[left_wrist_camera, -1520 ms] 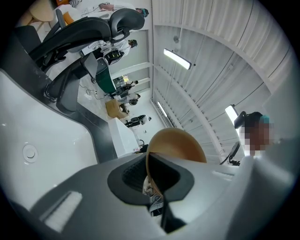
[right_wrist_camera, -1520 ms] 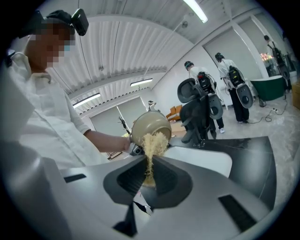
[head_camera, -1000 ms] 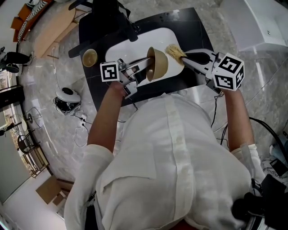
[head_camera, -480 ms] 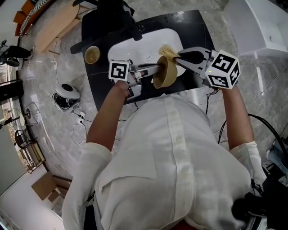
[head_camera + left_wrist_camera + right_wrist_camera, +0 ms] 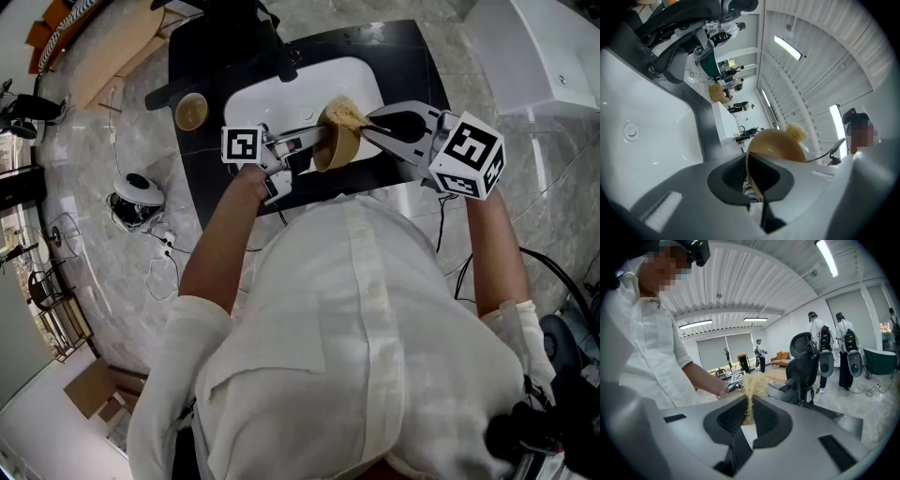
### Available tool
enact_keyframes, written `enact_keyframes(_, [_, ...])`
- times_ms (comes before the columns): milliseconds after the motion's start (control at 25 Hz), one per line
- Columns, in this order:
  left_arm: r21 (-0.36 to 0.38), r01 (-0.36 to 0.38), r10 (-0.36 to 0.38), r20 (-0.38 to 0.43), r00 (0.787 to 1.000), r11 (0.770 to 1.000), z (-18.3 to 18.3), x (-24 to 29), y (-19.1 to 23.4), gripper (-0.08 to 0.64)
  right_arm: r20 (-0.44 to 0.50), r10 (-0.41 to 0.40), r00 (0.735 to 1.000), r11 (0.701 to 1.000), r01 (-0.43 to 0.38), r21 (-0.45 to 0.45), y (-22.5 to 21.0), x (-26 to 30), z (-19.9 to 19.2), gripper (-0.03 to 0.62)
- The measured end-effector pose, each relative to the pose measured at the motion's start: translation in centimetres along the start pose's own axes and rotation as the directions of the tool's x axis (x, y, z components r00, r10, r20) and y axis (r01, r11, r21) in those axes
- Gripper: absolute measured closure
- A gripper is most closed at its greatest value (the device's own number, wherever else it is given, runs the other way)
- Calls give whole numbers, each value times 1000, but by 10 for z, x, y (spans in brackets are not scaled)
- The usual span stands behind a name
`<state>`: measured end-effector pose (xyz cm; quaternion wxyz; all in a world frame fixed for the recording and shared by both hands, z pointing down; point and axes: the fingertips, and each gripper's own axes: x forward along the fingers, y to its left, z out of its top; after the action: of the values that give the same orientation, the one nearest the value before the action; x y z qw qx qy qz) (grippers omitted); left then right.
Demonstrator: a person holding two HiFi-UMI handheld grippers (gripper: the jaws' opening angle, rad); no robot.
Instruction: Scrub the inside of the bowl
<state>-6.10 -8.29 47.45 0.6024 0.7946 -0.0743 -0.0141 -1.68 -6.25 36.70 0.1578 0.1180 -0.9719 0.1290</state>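
Observation:
A tan bowl (image 5: 335, 145) is held tipped on its side over the white sink (image 5: 272, 94). My left gripper (image 5: 314, 143) is shut on its rim from the left. In the left gripper view the rim runs between the jaws of that gripper (image 5: 751, 176), and the bowl (image 5: 780, 145) rises beyond them. A yellow fibrous scrubber (image 5: 345, 114) is pressed at the bowl's mouth, with my right gripper (image 5: 367, 124) shut on it. The right gripper view shows the scrubber (image 5: 752, 387) pinched between the jaws of that gripper (image 5: 749, 417). A tuft of the scrubber (image 5: 798, 132) shows past the bowl's edge.
A black faucet (image 5: 267, 42) overhangs the sink's far side. A second small bowl (image 5: 191, 111) stands on the black counter (image 5: 202, 66) to the left. The sink drain (image 5: 631, 131) lies below the left gripper. People and a chair (image 5: 804, 362) are in the room behind.
The scrubber has moved left from beside the bowl to its mouth. The bowl shifted right and then back a little in the left gripper's hold, staying tilted.

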Motion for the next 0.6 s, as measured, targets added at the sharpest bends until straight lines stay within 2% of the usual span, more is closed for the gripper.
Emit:
enact_keyframes(160, [-37, 15, -14, 42, 999, 999, 5, -2, -1, 548, 16, 26, 1000, 1000, -25, -17, 18, -1, 7, 561])
enact_keyframes(400, [-61, 74, -68, 95, 993, 995, 16, -5, -5, 548, 66, 104, 992, 994, -102, -32, 45, 7, 8, 561])
enact_keyframes(600, [-68, 140, -130, 136, 982, 988, 32, -9, -15, 548, 74, 175, 982, 984, -172, -38, 58, 22, 1, 561])
